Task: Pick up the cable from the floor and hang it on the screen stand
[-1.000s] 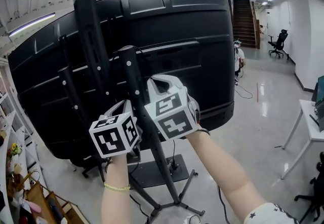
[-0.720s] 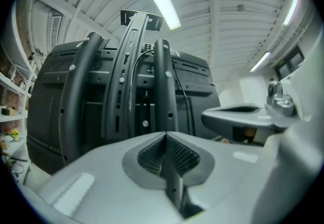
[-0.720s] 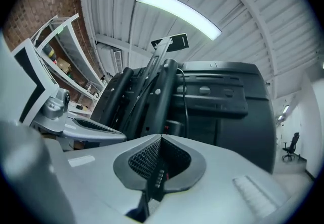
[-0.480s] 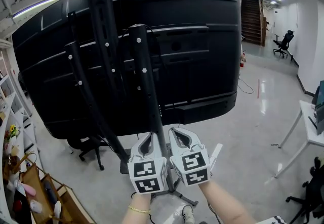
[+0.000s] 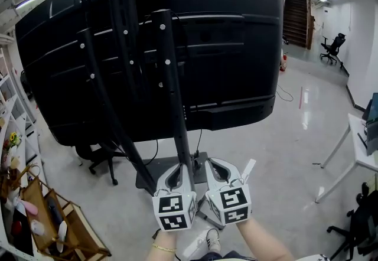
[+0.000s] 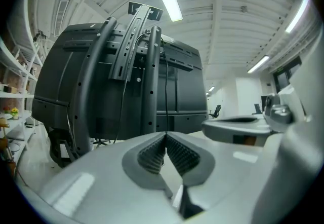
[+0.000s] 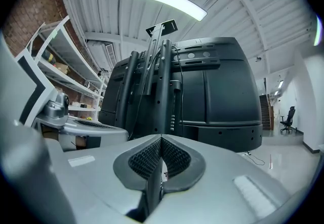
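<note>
The big black screen (image 5: 230,47) shows its back, mounted on a black stand (image 5: 171,94) with a floor plate (image 5: 150,182). A thin black cable (image 6: 165,81) runs down along the stand's post; the same cable (image 7: 178,83) shows in the right gripper view. Both grippers are low and side by side in front of the stand's foot. My left gripper (image 5: 177,171) is shut with its ribbed pads together and nothing between them (image 6: 165,136). My right gripper (image 5: 214,164) is likewise shut and empty (image 7: 161,139).
A black office chair (image 5: 100,159) stands behind the screen. Wooden crates and shelves (image 5: 50,227) fill the left edge. A white table (image 5: 354,144) is at the right. Another cable (image 5: 286,95) lies on the shiny floor toward the stairs (image 5: 295,12). My shoe (image 5: 199,245) is below the grippers.
Both grippers have come down from the upper part of the stand's post to near its foot. The right jaws have closed with nothing in them.
</note>
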The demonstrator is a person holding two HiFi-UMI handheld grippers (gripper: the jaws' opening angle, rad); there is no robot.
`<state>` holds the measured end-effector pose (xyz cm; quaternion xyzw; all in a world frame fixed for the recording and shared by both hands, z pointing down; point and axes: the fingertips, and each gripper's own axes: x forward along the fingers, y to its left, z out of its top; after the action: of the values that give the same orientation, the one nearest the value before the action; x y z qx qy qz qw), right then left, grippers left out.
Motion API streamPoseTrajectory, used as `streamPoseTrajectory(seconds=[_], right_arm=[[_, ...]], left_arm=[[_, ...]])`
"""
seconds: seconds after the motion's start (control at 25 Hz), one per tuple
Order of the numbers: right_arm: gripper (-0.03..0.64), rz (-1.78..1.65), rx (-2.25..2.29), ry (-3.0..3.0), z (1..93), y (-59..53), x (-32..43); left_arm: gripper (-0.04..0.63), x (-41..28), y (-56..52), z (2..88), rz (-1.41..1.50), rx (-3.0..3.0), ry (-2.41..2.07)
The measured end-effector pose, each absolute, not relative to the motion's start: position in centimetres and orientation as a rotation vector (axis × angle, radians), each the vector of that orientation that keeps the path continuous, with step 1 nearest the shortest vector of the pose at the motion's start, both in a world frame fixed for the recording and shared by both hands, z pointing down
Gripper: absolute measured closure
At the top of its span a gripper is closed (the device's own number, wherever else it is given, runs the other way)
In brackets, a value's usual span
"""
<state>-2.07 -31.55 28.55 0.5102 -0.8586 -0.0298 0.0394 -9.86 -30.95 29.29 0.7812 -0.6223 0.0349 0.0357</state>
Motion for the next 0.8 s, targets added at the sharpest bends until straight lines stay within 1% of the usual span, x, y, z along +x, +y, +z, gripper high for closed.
streamPoseTrajectory(seconds=[0.36, 0.8], right_arm=[[0.618, -0.12, 1.554, -2.64, 28.0, -30.7, -1.7], [0.618, -0.154, 1.548, -2.651, 28.0, -30.2, -2.9]], left_arm=[[0.588, -9.7, -30.8, 29.2, 0.068, 2.379, -1.889], [0.588, -11.2, -30.7, 28.5, 0.059, 2.366, -1.921]])
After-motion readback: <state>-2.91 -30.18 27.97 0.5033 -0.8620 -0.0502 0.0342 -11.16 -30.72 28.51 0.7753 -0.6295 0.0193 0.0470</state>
